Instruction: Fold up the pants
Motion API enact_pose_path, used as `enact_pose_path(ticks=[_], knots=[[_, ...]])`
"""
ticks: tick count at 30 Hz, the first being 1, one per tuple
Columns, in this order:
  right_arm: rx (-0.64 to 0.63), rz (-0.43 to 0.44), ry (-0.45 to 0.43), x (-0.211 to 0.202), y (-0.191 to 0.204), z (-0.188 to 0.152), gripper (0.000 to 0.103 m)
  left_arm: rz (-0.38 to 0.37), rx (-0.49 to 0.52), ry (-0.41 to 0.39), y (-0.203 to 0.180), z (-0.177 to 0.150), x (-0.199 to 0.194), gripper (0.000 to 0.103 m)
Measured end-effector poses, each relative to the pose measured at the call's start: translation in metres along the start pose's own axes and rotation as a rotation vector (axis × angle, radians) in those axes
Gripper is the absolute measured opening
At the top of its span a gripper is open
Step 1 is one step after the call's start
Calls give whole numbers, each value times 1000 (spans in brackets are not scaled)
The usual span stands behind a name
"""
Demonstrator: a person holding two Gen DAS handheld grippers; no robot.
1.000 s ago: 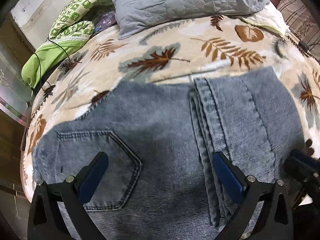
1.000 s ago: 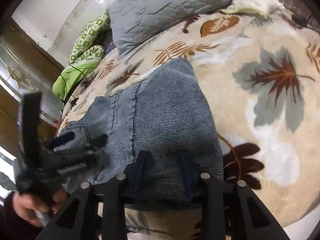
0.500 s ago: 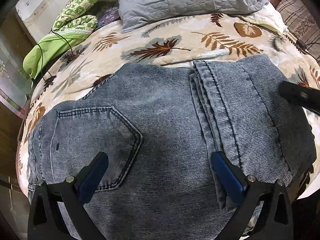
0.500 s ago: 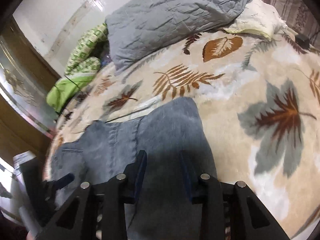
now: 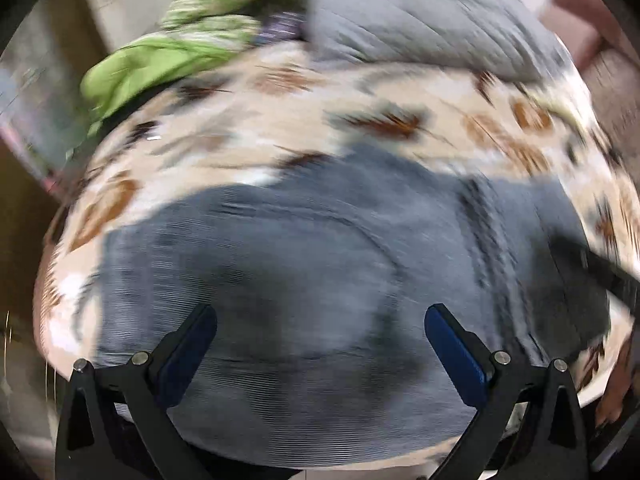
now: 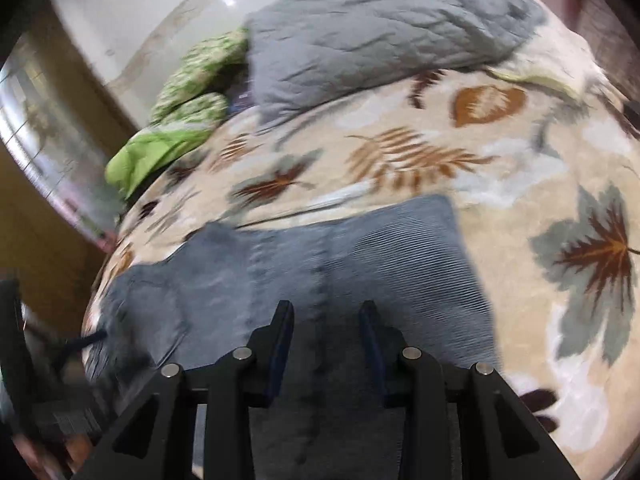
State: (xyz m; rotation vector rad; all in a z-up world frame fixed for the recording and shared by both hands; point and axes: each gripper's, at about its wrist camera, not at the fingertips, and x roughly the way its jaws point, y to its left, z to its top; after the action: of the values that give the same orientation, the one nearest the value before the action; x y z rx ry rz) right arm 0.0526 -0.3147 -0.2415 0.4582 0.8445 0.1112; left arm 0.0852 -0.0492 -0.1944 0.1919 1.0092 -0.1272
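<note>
The left tongs [image 5: 321, 340] stood wide open, their two blue-padded fingers [image 5: 454, 350] far apart and nothing between them; the left wrist view was smeared with blur. The right tongs [image 6: 326, 334] were open too, but with a narrower gap, and held nothing. Each pair showed at the edge of the other's view, too blurred to read in detail.

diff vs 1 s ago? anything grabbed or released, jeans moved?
Both grippers have drawn back from the folded jeans. The left gripper is as wide open as before and swinging, so its view is blurred. The right gripper keeps its narrow gap, with no denim visibly between the fingers. Nothing newly grabbed. Unchanged: jeans folded on the leaf-print blanket, grey quilt and green bedding behind.
</note>
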Motion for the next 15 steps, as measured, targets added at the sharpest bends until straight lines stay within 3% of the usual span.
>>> enact_pose_path(ticks=[5, 10, 15], knots=[[-83, 107, -36, -6, 36, -7, 38, 99, -200, -38, 95, 11, -18, 103], [-153, 172, -12, 6, 73, -15, 38, 156, -369, 4, 176, -6, -16, 103], [-223, 202, 41, 24, 106, -27, 38, 110, -548, 119, 231, -40, 9, 103]])
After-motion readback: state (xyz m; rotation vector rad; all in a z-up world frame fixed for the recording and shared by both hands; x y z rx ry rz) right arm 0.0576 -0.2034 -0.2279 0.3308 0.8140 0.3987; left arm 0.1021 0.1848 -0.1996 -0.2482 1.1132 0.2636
